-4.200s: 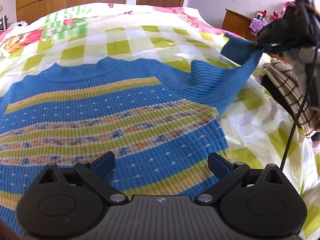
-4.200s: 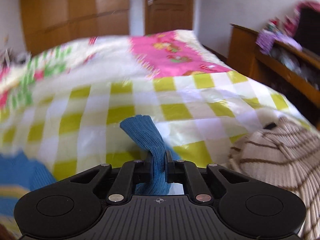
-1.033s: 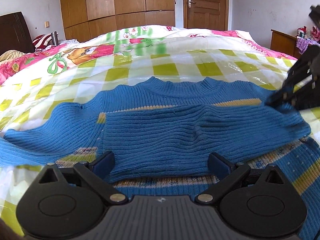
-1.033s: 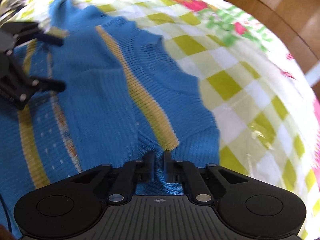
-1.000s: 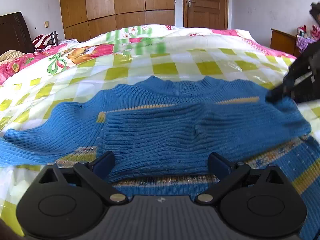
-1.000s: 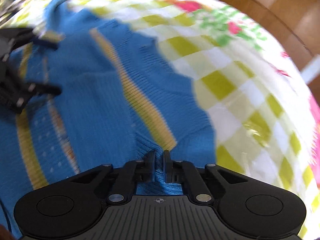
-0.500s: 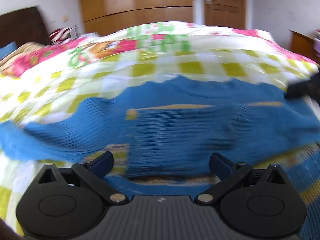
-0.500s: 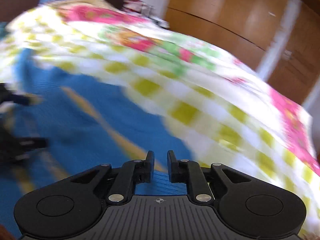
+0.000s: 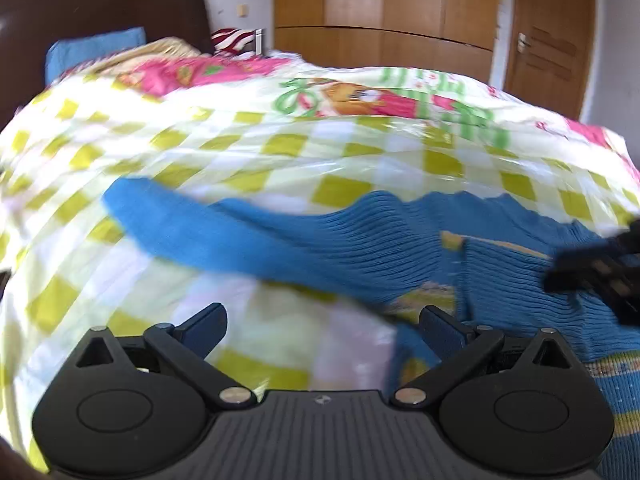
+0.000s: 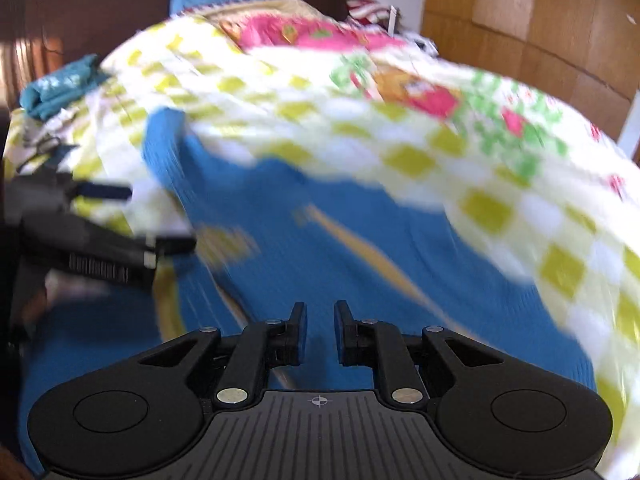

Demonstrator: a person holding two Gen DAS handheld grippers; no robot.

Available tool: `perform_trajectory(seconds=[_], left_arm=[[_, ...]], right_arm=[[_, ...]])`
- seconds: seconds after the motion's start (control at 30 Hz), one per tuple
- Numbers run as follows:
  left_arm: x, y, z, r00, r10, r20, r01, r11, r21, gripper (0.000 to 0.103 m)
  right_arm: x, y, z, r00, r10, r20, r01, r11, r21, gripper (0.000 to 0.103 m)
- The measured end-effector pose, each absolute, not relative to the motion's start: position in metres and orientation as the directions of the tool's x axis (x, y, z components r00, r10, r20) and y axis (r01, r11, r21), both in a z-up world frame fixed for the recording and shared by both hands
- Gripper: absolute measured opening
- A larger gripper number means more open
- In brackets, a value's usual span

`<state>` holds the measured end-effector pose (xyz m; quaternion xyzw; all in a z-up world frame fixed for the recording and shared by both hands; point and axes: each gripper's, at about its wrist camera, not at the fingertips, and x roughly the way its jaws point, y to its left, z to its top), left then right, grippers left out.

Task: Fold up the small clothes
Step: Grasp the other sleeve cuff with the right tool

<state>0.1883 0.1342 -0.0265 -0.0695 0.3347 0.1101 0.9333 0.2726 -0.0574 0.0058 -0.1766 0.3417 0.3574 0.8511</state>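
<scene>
A blue knit sweater (image 9: 400, 248) with yellow stripes lies flat on the checked bedspread (image 9: 280, 136). One sleeve is folded across its chest; the other sleeve (image 9: 180, 224) stretches out to the left. My left gripper (image 9: 322, 326) is open and empty, low over the bedspread just below that left sleeve. The sweater also fills the right wrist view (image 10: 360, 248). My right gripper (image 10: 320, 322) hovers over its body with the jaws a small gap apart, holding nothing. The left gripper shows at the left of that view (image 10: 120, 216).
A dark headboard (image 9: 100, 12) and blue pillow (image 9: 92, 52) stand at the bed's far end. Wooden wardrobes (image 9: 380, 16) and a door (image 9: 548, 40) lie beyond. A teal cloth pile (image 10: 56, 84) sits at the bed's left edge.
My right gripper let go of the folded sleeve and opened a little. Both grippers swung left toward the outstretched left sleeve; the views are motion-blurred.
</scene>
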Motion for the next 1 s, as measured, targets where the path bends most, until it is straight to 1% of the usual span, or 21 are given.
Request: perform_trajectory(seconds=[0.07, 0.2, 0.23, 0.27, 0.37, 0.5, 0.67, 0.87, 0.9, 0.93, 0.97, 1.0], left_arm=[[0.181, 0.145, -0.031, 0.751, 0.162, -0.641, -0.284, 0.955, -0.091, 0.103], [0.172, 0.152, -0.040, 0.764, 0.137, -0.631, -0.283, 0.950, -0.136, 0.103], [0.169, 0.151, -0.040, 0.769, 0.140, -0.623, -0.277, 0.952, -0.129, 0.103], [0.167, 0.151, -0.041, 0.776, 0.147, -0.614, -0.274, 0.954, -0.118, 0.103], [0.162, 0.155, -0.043, 0.794, 0.149, -0.589, -0.265, 0.957, -0.115, 0.103], [0.159, 0.170, -0.049, 0.803, 0.128, -0.583, -0.276, 0.945, -0.173, 0.103], [0.156, 0.186, -0.055, 0.813, 0.117, -0.571, -0.301, 0.923, -0.240, 0.103], [0.152, 0.192, -0.058, 0.819, 0.147, -0.555, -0.331, 0.911, -0.247, 0.103], [0.152, 0.192, -0.058, 0.819, 0.151, -0.554, -0.335, 0.909, -0.246, 0.103], [0.152, 0.192, -0.059, 0.817, 0.157, -0.554, -0.340, 0.909, -0.244, 0.103], [0.153, 0.191, -0.058, 0.816, 0.163, -0.555, -0.344, 0.908, -0.240, 0.103], [0.153, 0.191, -0.059, 0.815, 0.169, -0.554, -0.348, 0.907, -0.236, 0.103]], right_arm=[[0.279, -0.023, 0.012, 0.493, 0.518, -0.698, -0.756, 0.653, -0.050, 0.025], [0.292, 0.059, 0.017, 0.414, 0.574, -0.706, -0.833, 0.551, -0.041, 0.034], [0.296, 0.080, 0.016, 0.389, 0.574, -0.721, -0.845, 0.534, -0.031, 0.041], [0.301, 0.099, 0.014, 0.365, 0.575, -0.732, -0.852, 0.523, -0.014, 0.044], [0.315, 0.148, 0.005, 0.280, 0.572, -0.771, -0.871, 0.489, 0.047, 0.044], [0.333, 0.192, -0.013, 0.197, 0.582, -0.789, -0.861, 0.487, 0.145, 0.044], [0.336, 0.228, -0.019, 0.143, 0.643, -0.753, -0.880, 0.430, 0.200, 0.044], [0.339, 0.263, -0.022, 0.167, 0.675, -0.719, -0.887, 0.422, 0.190, 0.045], [0.339, 0.270, -0.024, 0.180, 0.667, -0.723, -0.885, 0.431, 0.178, 0.045], [0.339, 0.277, -0.027, 0.203, 0.649, -0.734, -0.881, 0.448, 0.153, 0.042], [0.338, 0.284, -0.030, 0.233, 0.622, -0.748, -0.876, 0.469, 0.117, 0.027], [0.337, 0.288, -0.031, 0.257, 0.597, -0.760, -0.869, 0.487, 0.088, 0.016]])
